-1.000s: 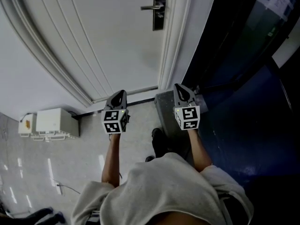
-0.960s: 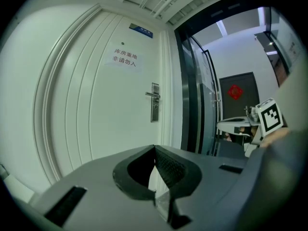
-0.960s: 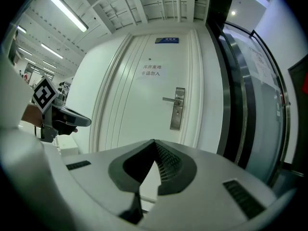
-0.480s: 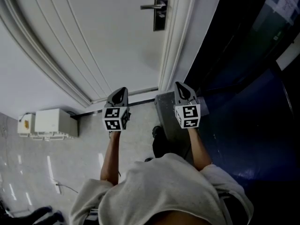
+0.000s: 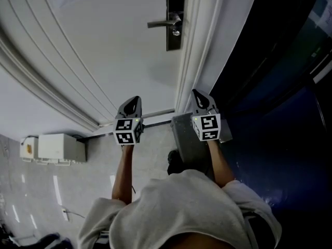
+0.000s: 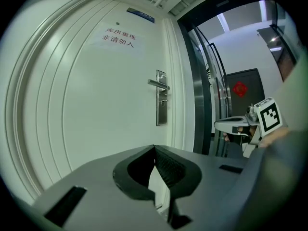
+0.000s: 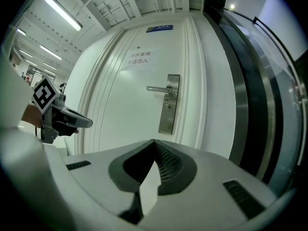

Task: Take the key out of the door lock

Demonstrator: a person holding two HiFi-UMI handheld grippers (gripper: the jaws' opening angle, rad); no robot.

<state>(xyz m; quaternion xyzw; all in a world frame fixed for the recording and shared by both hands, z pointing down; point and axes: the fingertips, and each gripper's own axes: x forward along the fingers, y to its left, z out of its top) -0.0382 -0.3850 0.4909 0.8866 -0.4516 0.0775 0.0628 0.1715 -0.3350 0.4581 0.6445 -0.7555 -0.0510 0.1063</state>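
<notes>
A white door (image 5: 114, 45) carries a dark metal lock plate (image 5: 175, 19) with a lever handle (image 5: 161, 23). A small key (image 5: 177, 32) hangs from the plate just under the handle. The lock plate (image 6: 161, 105) and key (image 6: 163, 101) also show in the left gripper view, and the lock plate (image 7: 169, 105) and key (image 7: 168, 106) in the right gripper view. My left gripper (image 5: 136, 99) and right gripper (image 5: 197, 93) are held side by side well short of the lock, both shut and holding nothing. The left gripper (image 6: 154, 147) and the right gripper (image 7: 154, 141) point at the door.
The door frame (image 5: 199, 45) runs along the lock side, with dark glass panels (image 5: 270, 87) to its right. A white box (image 5: 57, 147) sits on the floor at the left by the wall. A grey block (image 5: 188, 134) stands at the foot of the frame.
The lock plate and handle have dropped lower in the head view and show in full. Both grippers have risen slightly, still side by side and shut.
</notes>
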